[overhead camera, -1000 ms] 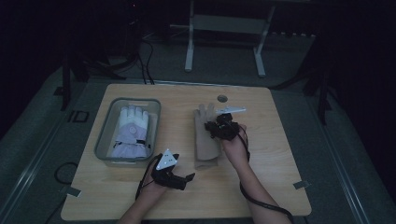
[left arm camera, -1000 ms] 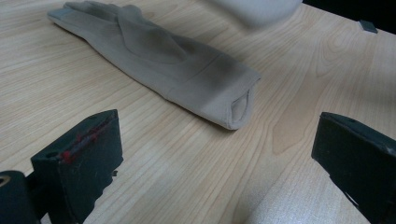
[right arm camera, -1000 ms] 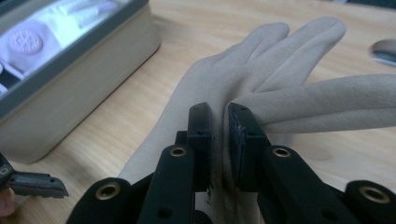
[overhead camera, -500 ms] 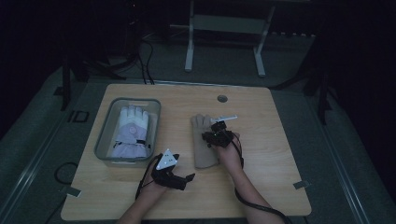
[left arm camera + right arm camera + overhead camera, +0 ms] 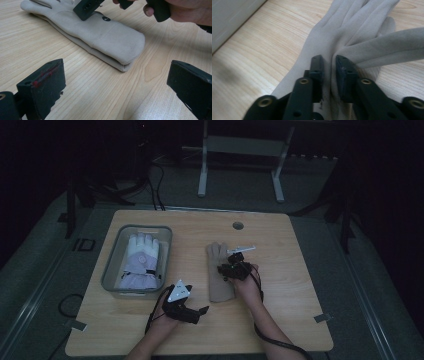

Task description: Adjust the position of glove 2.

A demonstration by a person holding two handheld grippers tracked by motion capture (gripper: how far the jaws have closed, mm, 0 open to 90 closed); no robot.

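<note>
A beige glove [image 5: 217,281] lies flat on the wooden table [image 5: 300,270], fingers pointing away from me. My right gripper [image 5: 229,269] rests on its middle, from the right. In the right gripper view the gripper [image 5: 329,62] has a fold of the glove [image 5: 352,27] between its jaws. The jaws have just been opening and stand slightly apart, so the pads look loose on the cloth. My left gripper [image 5: 194,309] sits open near the front edge, left of the cuff. Its own view has the left gripper [image 5: 117,75] wide open facing the glove's cuff [image 5: 117,45].
A clear plastic bin [image 5: 111,270] at the left holds a white and lilac glove [image 5: 140,257]. A round cable hole [image 5: 238,225] sits near the table's far edge. A metal stand [image 5: 240,165] is on the floor beyond.
My right gripper has come down and toward me over the beige glove, which now lies flat. The left gripper has stayed where it was.
</note>
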